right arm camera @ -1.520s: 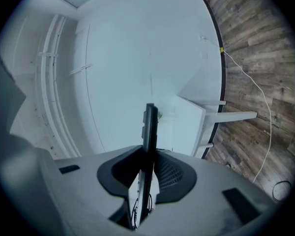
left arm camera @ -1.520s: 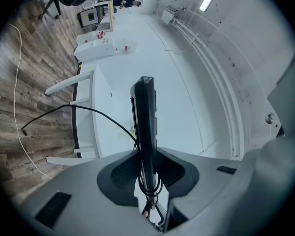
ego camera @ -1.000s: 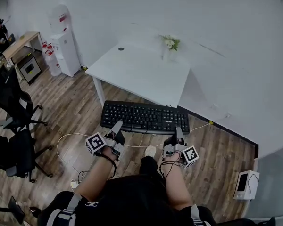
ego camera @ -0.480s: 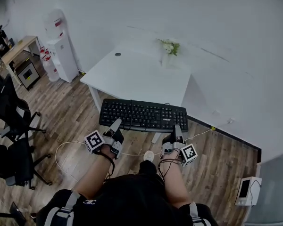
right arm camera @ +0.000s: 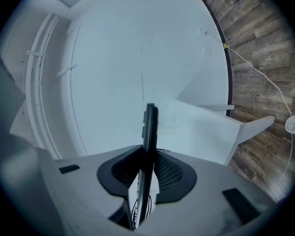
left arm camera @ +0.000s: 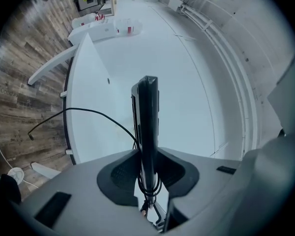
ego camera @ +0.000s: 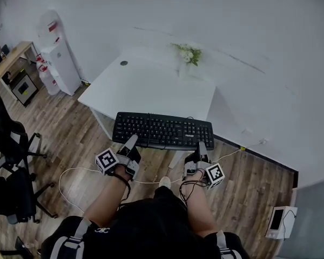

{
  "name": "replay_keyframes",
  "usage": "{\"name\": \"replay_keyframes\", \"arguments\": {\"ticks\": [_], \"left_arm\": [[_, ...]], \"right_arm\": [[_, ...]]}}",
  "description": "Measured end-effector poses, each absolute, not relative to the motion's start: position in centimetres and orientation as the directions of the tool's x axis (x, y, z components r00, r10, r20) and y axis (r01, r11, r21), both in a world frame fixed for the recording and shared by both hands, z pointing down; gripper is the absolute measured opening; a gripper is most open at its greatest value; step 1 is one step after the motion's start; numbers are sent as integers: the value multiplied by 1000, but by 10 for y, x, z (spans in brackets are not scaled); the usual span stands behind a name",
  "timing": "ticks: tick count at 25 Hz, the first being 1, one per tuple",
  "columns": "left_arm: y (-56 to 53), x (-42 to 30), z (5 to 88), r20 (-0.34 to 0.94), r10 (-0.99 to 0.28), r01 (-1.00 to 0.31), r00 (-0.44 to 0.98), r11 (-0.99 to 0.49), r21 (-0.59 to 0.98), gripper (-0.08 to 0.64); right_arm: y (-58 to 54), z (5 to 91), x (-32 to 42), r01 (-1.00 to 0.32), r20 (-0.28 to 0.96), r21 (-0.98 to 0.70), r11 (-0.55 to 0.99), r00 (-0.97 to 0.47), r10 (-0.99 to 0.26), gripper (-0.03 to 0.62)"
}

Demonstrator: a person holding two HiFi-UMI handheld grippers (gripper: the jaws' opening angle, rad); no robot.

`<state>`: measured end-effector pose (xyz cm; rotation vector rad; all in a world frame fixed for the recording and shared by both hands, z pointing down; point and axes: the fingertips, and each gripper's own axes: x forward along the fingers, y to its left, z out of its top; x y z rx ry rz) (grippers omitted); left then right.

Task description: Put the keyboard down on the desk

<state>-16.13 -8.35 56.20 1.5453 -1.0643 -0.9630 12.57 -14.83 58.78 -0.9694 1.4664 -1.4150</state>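
I find my left gripper (ego camera: 131,141) and right gripper (ego camera: 201,148) each clamped narrowly on the black rectangular plastic keyboard (ego camera: 163,132), aloft at the near edge of the white rectangular desk (ego camera: 151,85); carrying step, next I judge: advance, lower flat.

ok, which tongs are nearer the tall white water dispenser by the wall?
Left. The left tongs grip the black keyboard near its end toward the tall white water dispenser; the right tongs grip near the opposite end, further away.

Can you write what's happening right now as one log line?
left gripper: shut on keyboard | right gripper: shut on keyboard | keyboard: not yet on desk
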Motion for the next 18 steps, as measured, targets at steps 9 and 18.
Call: {"name": "replay_keyframes", "arguments": {"ticks": [9,18], "left_arm": [[-206,-149,562,-50,-957,-160,285,-99,982,101],[-297,-149,565,-24,-963,-170,268,-72,983,103]], "right_arm": [[-271,594,138,12,-20,-1000,17,-351,-936,78],[-354,609,138,13,32,-999,-40,-377,-926,78]]}}
